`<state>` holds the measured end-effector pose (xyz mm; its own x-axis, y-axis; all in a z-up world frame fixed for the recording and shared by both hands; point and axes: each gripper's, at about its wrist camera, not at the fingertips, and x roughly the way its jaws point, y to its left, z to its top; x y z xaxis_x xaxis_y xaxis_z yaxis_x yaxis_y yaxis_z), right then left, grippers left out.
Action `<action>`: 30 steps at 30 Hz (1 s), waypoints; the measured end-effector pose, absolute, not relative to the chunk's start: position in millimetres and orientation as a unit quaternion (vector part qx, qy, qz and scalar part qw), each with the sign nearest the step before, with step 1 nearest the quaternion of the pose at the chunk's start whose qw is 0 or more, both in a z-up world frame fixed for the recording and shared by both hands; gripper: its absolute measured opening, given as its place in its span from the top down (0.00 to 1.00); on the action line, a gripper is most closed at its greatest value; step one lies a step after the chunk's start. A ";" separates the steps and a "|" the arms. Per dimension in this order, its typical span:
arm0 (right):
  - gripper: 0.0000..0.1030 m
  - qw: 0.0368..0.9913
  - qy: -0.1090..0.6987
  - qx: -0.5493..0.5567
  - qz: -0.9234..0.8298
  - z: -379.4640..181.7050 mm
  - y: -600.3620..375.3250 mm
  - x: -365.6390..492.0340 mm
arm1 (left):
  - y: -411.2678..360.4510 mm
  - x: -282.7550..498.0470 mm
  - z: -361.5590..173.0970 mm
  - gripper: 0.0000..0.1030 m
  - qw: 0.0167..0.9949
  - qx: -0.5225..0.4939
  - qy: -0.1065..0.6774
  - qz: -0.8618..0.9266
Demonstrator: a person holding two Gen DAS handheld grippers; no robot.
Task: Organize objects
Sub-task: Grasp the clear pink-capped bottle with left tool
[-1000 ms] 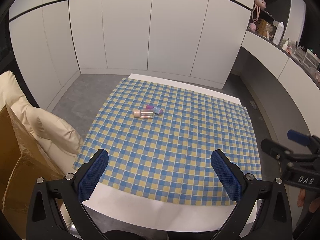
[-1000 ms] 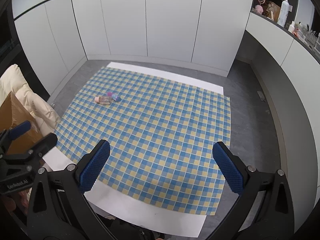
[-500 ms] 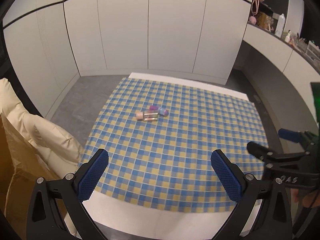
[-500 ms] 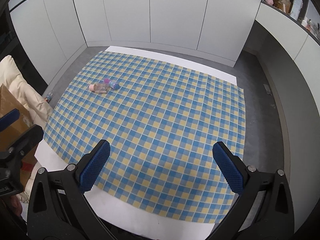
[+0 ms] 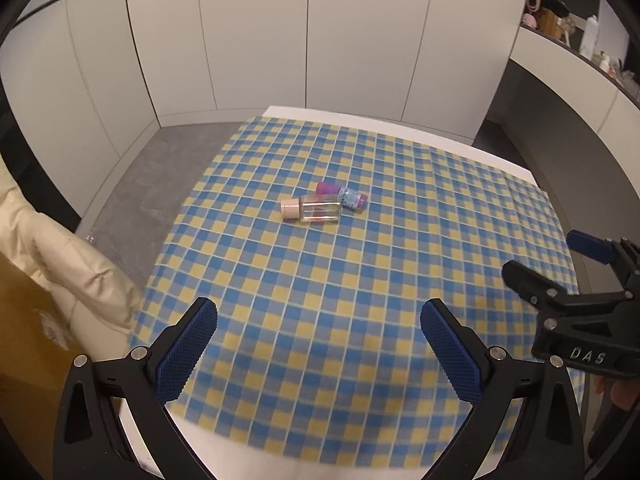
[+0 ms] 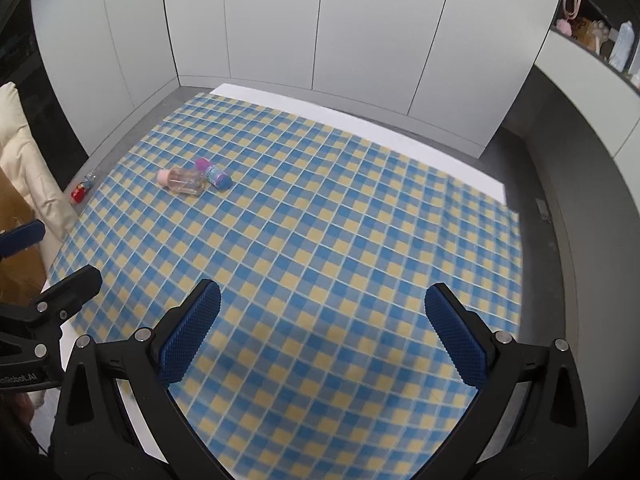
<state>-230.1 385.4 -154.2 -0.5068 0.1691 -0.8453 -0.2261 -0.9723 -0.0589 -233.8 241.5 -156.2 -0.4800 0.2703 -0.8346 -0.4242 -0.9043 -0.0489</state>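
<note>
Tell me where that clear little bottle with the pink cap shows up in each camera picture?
Left wrist view: clear bottle lies just above centre.
Right wrist view: clear bottle lies upper left.
Shared landmark: the purple-capped bottle touching its far side, both on the checked cloth.

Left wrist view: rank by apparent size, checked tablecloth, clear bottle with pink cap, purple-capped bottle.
1. checked tablecloth, by far the largest.
2. clear bottle with pink cap.
3. purple-capped bottle, which looks smaller, but the clear bottle lies in front and hides part of it, so this ranking is unsure.
</note>
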 end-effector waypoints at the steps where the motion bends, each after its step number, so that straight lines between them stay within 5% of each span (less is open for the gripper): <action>1: 0.00 0.111 0.029 -0.485 0.867 -160.6 385.9 -235.9 | 243.8 -239.8 -162.4 0.02 0.201 -0.468 0.082 0.857; 15: 0.30 0.060 0.028 -0.509 0.858 -238.9 386.8 -301.2 | 276.5 -310.3 -222.1 0.13 0.175 -0.485 0.069 0.854; 19: 0.31 0.053 0.031 -0.498 0.865 -245.7 383.3 -311.5 | 287.3 -324.3 -228.0 0.13 0.173 -0.482 0.069 0.856; 30: 0.31 0.039 0.032 -0.480 0.876 -250.1 379.2 -341.2 | 292.4 -348.7 -237.7 0.41 0.179 -0.478 0.070 0.857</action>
<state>-341.2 379.2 -250.1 -0.5370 0.0369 -0.8428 -0.0988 -0.9949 0.0194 -348.7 292.4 -237.7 -0.4795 0.2389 -0.8444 -0.3735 -0.9263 -0.0500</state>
